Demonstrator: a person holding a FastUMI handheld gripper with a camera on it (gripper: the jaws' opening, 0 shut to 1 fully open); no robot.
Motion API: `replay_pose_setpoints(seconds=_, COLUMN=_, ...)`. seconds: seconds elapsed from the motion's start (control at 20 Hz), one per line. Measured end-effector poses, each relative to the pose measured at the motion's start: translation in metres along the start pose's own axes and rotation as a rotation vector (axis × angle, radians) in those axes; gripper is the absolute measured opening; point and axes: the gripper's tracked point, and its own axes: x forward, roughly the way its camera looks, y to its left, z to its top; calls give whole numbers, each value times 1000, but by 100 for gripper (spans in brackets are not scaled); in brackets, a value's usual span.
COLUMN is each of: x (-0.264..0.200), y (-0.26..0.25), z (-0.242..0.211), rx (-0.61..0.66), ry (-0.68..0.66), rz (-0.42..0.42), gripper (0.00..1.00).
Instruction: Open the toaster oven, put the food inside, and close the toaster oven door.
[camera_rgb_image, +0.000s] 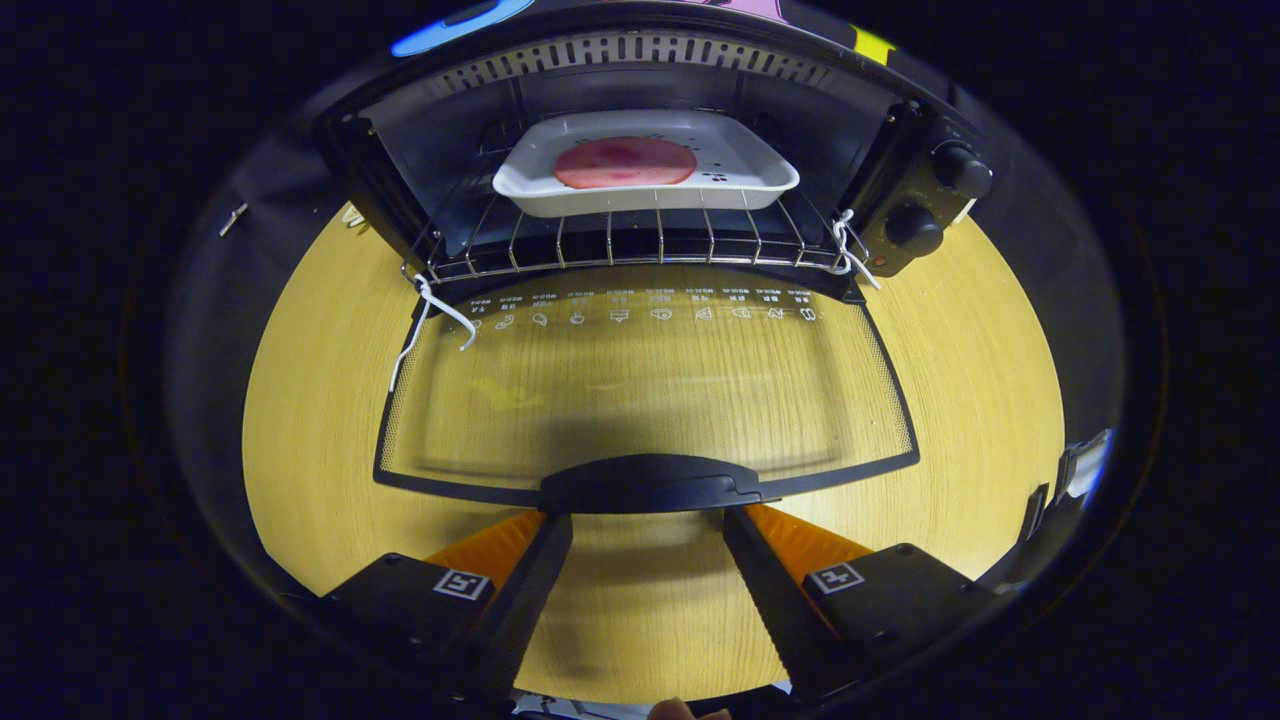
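The black toaster oven (640, 60) stands on the wooden table with its glass door (650, 390) folded down flat toward me. Inside, a white tray (760, 185) rests on the wire rack (640, 250) and holds a round pink slice of food (625, 162). The door's black handle (650, 482) lies just ahead of my fingertips. My gripper (648, 525) is open, its fingers spread about as wide as the handle, with only table surface between them.
Two black knobs (935, 195) sit on the oven's right panel. White strings (440, 320) hang at both front corners of the rack. The wooden table (980, 380) extends on both sides of the door.
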Motion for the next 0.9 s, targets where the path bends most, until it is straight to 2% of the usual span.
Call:
replay_pose_setpoints(seconds=0.55, x=-36, y=-2, z=11, rx=2, ry=-124, rz=38, gripper=100)
replay_pose_setpoints(seconds=0.9, x=-73, y=-5, z=50, rx=-34, ry=-296, rz=55, gripper=100)
